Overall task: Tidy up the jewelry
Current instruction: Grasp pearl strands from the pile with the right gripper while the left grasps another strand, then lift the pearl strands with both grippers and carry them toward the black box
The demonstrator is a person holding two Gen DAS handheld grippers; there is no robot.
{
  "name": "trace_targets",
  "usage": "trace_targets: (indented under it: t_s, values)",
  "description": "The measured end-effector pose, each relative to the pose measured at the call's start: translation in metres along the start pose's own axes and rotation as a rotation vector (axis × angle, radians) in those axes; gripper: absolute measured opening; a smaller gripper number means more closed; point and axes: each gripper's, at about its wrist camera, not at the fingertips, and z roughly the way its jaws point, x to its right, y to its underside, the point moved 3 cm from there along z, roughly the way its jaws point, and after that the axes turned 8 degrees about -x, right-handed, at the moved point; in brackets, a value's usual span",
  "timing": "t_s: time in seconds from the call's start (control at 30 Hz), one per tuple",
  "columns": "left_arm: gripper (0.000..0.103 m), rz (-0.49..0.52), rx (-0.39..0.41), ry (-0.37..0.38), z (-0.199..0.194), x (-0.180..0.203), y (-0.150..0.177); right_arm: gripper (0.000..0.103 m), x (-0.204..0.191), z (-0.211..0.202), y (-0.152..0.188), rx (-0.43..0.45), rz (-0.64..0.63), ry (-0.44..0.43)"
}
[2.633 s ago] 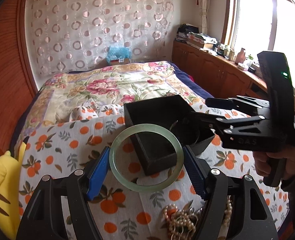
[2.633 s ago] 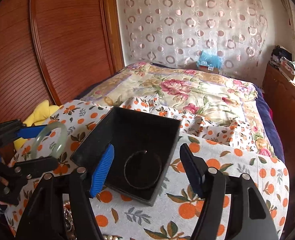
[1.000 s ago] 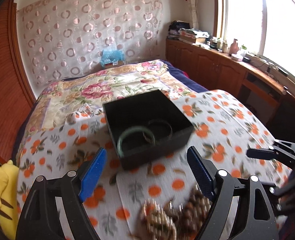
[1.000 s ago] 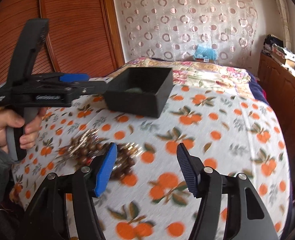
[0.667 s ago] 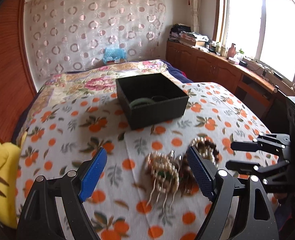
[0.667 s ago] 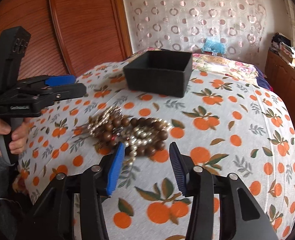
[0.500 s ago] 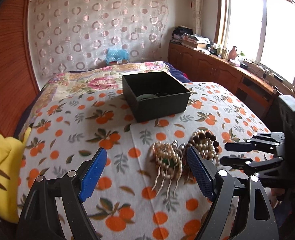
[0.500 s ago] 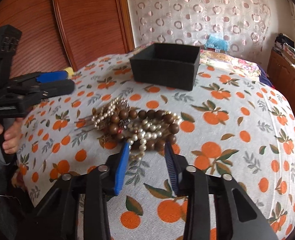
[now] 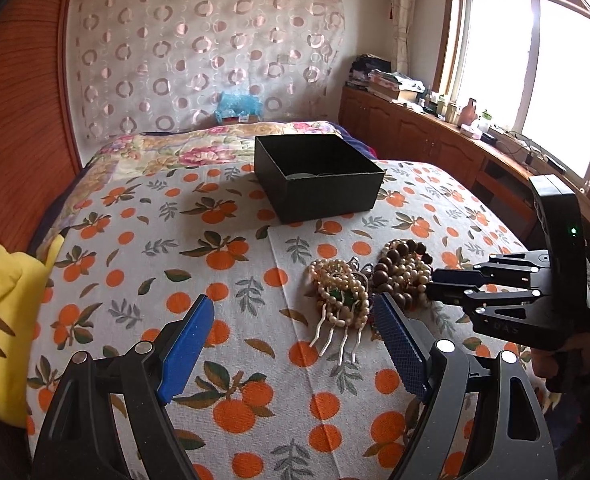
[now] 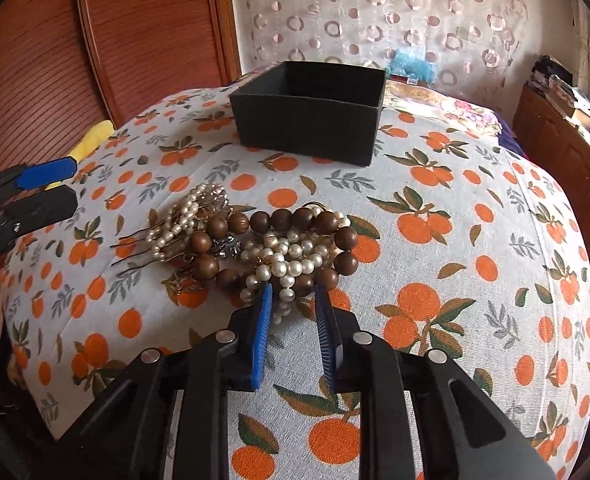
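Observation:
A heap of jewelry lies on the orange-print cloth: a white pearl strand (image 10: 283, 260), a brown wooden bead bracelet (image 10: 279, 220) and a pearl hair comb (image 9: 341, 304). A black open box (image 9: 319, 184) stands behind it, also in the right wrist view (image 10: 309, 110), with a green bangle barely visible inside. My right gripper (image 10: 293, 302) is low at the heap's near edge, jaws narrowed around the end of the pearl strand with a gap still showing. It also shows in the left wrist view (image 9: 439, 284). My left gripper (image 9: 295, 344) is wide open and empty, short of the heap.
A yellow plush toy (image 9: 3, 316) lies at the left edge of the cloth. A floral bedspread (image 9: 183, 148) lies behind the box. Wooden cabinets (image 9: 415, 136) with clutter run under the window at right. A wooden panel wall (image 10: 143, 40) stands at left.
The left gripper let the green bangle go into the box and pulled back. The right gripper left the box, dropped to the heap and narrowed its jaws around the pearl strand.

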Motion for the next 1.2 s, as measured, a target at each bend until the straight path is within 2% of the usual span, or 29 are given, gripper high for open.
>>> trace_targets:
  t_s: [0.03,0.1,0.13,0.23,0.4,0.47,0.57,0.77,1.1,1.2]
  values:
    - [0.079,0.003,0.0,0.0,0.0,0.002,0.001,0.023,0.0,0.0,0.0,-0.001,-0.005,0.003]
    - [0.079,0.011,-0.004,0.002,0.002,0.005,0.002,0.011,-0.001,0.001,0.0,-0.006,-0.022,0.012]
    - [0.079,0.013,-0.007,0.004,0.003,0.007,0.002,0.009,-0.001,0.002,0.001,-0.004,-0.029,0.015]
    - [0.079,0.013,-0.018,0.011,0.008,0.01,0.002,0.008,0.002,-0.001,0.003,0.006,-0.03,0.001]
    - [0.078,0.02,-0.044,0.041,0.02,0.018,0.002,0.008,0.006,-0.025,0.003,0.077,-0.02,-0.015]
    - [0.063,0.014,-0.064,0.066,0.025,0.02,0.001,0.008,0.008,-0.037,0.001,0.106,-0.021,-0.013]
    - [0.058,0.029,-0.087,0.101,0.035,0.028,-0.003,0.008,0.011,-0.051,-0.003,0.143,-0.015,-0.01]
    - [0.031,0.046,-0.133,0.131,0.057,0.042,-0.013,0.009,0.02,-0.074,-0.006,0.2,-0.002,-0.009]
    - [0.03,0.015,-0.157,0.093,0.077,0.036,-0.025,0.009,0.023,-0.084,-0.004,0.221,-0.003,-0.009]
    - [0.015,0.017,-0.157,0.073,0.079,0.035,-0.026,0.009,0.021,-0.09,-0.004,0.23,-0.008,-0.01]
